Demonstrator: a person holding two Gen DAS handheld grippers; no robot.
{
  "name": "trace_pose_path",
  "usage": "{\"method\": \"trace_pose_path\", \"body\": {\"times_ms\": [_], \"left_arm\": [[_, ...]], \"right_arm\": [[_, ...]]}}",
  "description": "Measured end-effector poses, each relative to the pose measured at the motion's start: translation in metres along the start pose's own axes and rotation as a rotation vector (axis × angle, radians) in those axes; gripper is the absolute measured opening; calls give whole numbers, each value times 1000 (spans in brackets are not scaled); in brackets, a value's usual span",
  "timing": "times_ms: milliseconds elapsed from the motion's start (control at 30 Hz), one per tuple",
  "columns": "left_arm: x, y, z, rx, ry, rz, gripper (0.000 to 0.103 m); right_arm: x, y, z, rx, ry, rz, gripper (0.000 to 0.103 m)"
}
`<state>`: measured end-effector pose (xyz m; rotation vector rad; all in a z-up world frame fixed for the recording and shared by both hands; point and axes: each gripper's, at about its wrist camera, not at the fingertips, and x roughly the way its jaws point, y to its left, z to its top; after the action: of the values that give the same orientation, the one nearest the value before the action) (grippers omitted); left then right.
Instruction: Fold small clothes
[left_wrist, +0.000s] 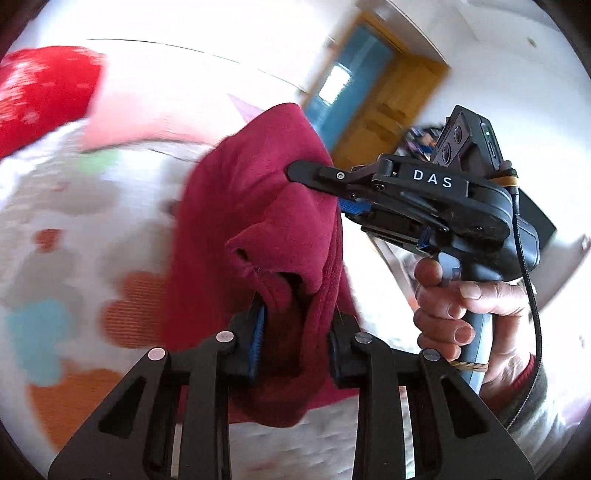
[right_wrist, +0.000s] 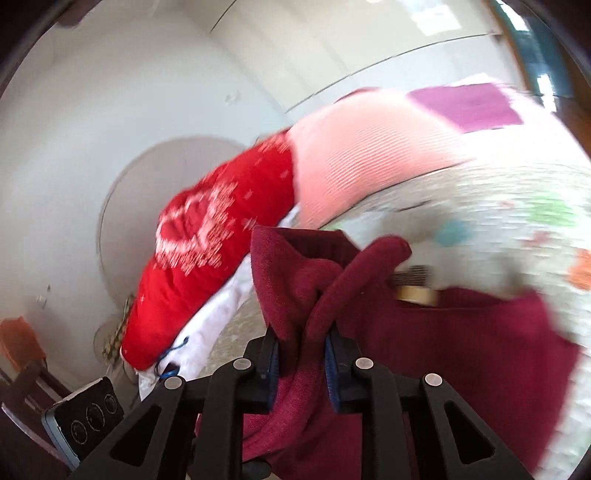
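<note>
A dark red fleece garment (left_wrist: 258, 206) hangs bunched in the air between both grippers, above a white bedsheet with coloured patches (left_wrist: 55, 229). My left gripper (left_wrist: 295, 332) is shut on a fold of it. My right gripper (left_wrist: 314, 177) is seen from the side in the left wrist view, shut on the garment's upper edge. In the right wrist view the right gripper (right_wrist: 301, 350) is shut on the same dark red garment (right_wrist: 461, 343), which drapes down to the right over the sheet (right_wrist: 517, 206).
A red pillow with a white pattern (right_wrist: 207, 258) and a pink striped cloth (right_wrist: 362, 162) lie at the bed's far end, with white cloth (right_wrist: 207, 332) under the pillow. A wooden door (left_wrist: 391, 107) stands behind. A phone (right_wrist: 85, 413) lies at lower left.
</note>
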<state>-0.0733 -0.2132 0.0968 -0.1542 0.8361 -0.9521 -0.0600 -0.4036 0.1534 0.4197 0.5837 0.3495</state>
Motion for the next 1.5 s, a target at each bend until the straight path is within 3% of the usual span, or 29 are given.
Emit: {"method": "trace_pose_path", "body": {"times_ms": [133,200,300,367,400,433,600,633,667,700,733,833,867,900,1000,1033,1067,1133,1200,1267,1333,1367,1433,1467,1500], "left_arm": [[61,-42,-27,63,119,14,26],[86,-50,-41,102,186,70,26],[84,-65,-50,202,189,127,29],[71,-69,-47,216,220,103,39],[66,-66,-42,209,226,90,39],[55,-64,-40,211,218,80,39],[21,-43,-31,240,100,186,41],[21,-36,-30,227,85,208,45],[22,-32,-27,208,84,230,46],[25,-28,-29,190,91,246,46],[30,-22,-29,174,104,257,46],[48,-13,-42,173,149,284,46],[50,-11,-50,179,165,292,46],[53,-9,-55,186,178,298,46],[58,-15,-57,246,163,331,46],[60,-15,-59,259,164,337,46],[59,-14,-59,258,165,339,47],[56,-10,-59,240,164,332,47],[56,-9,-58,217,165,327,49],[54,-9,-58,200,165,328,49],[49,-10,-59,181,170,324,49],[46,-12,-60,170,171,319,49],[44,-10,-60,142,175,299,49],[43,-10,-59,134,176,299,49],[43,-12,-59,132,177,306,49]], "right_arm": [[-41,-67,-22,144,-24,-81,19],[-40,-106,-42,230,28,-139,20],[-37,-142,-61,384,42,-125,28],[-45,-143,-66,413,-15,-58,42],[-50,-139,-66,408,-46,-50,56],[-53,-135,-65,400,-69,-46,62],[-61,-109,-53,304,-114,-89,76],[-54,-106,-50,276,-93,-123,75],[-43,-102,-47,242,-49,-175,68],[-32,-98,-45,196,0,-231,30],[-24,-94,-42,134,28,-282,16],[-19,-77,-37,-86,16,-447,15],[-16,-80,-36,-124,5,-505,15],[-14,-94,-37,-79,18,-539,15],[-21,-124,-44,105,17,-442,21],[-32,-122,-46,122,-2,-437,29],[-40,-117,-47,117,-12,-452,29],[-58,-98,-47,59,-37,-441,29],[-68,-61,-50,-51,-48,-351,29],[-59,-31,-62,-171,16,-270,29],[-47,-18,-76,-240,61,-317,29],[-39,-23,-89,-267,82,-409,29],[-34,-43,-108,-242,111,-505,29],[-35,-61,-116,-186,121,-486,29],[-42,-79,-123,-86,83,-411,30]]}}
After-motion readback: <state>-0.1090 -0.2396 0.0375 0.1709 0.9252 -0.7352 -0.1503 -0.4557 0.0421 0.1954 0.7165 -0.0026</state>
